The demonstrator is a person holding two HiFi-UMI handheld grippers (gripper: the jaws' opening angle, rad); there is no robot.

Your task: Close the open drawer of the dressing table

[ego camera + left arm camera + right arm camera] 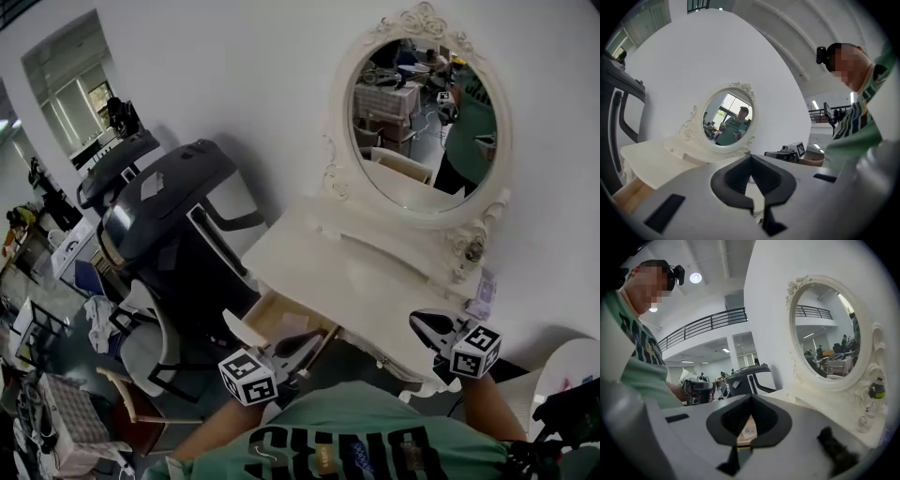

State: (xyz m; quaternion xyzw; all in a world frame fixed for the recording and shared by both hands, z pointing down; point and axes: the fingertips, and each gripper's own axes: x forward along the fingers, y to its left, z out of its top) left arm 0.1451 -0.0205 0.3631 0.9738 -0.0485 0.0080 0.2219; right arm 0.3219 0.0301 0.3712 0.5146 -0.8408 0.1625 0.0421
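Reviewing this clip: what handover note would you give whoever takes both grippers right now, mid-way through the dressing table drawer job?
Left gripper: jaws shut, empty, close to the open drawer's front; whether it touches is unclear.
Right gripper: jaws shut, empty, at the table's front right edge.
Drawer: pulled out at the left front of the dressing table, with a paper lying inside.
Done: nothing visible; the drawer is open.
Left: push the drawer front in until it sits flush, probably with the left gripper, which is nearer.
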